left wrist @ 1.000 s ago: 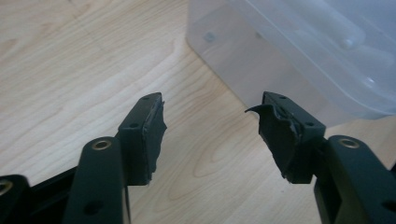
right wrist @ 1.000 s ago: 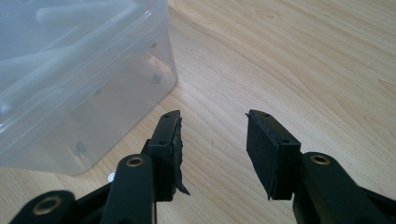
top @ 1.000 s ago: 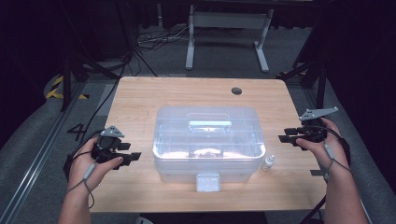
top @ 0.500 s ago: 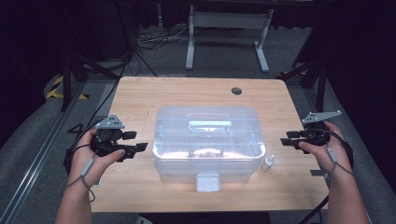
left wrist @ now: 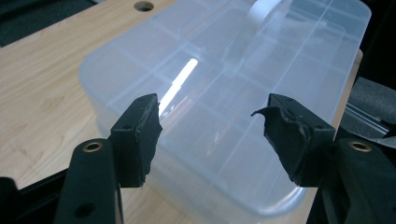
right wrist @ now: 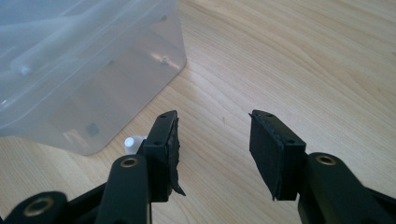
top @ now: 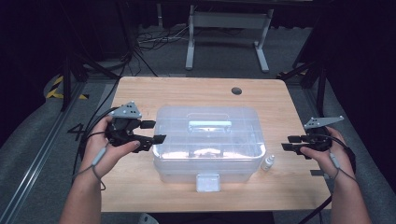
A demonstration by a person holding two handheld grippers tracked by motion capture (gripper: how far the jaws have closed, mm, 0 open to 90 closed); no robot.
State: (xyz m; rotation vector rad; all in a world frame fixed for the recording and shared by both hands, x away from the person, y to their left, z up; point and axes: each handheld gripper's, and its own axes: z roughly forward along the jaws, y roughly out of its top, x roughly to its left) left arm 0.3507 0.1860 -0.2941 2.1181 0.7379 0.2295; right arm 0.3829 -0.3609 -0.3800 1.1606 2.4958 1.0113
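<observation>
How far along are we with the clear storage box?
Nothing looks done yet: the clear storage box sits on the table with its lid down and front latch closed. In hand: the left claw, its jaws just opening and empty, is at the box's left end; the right claw, also opening and empty, hangs off to its right near the small white bottle. Gripping and opening remain.
</observation>
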